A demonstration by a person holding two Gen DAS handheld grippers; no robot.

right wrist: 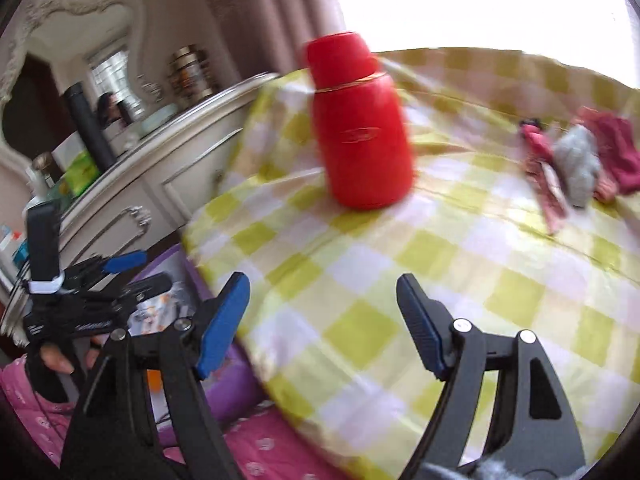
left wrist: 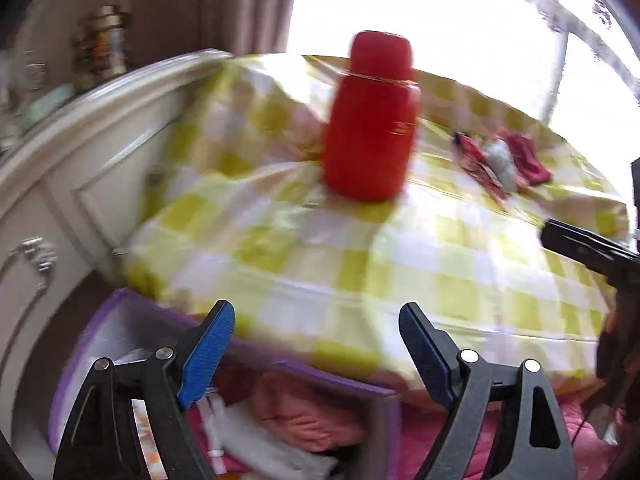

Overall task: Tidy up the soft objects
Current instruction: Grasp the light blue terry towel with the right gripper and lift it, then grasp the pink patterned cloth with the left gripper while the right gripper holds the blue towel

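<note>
Purple box (left wrist: 248, 364) at 6 o'clock, probably already filled. Left gripper (left wrist: 316, 344), right gripper (right wrist: 322, 320) wide, empty. Next: fetch soft pile (right wrist: 576, 164) at 2 o'clock, past red flask (right wrist: 360, 128).

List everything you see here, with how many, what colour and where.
Red plastic flask with cap: one, red, upright on the table.
Checked tablecloth: one, yellow-green and white, covering the table.
Small soft cloth items: a few, red, pink and grey, piled at the far right of the table.
Purple-edged storage box: one, open, below the table's near edge, pink and white soft things inside.
Cream carved dresser: one, left of the table, jars and bottles on top.
Pink curtain: beside the bright window.
Left gripper: blue fingers, open, empty.
Right gripper: blue fingers, open, empty.
</note>
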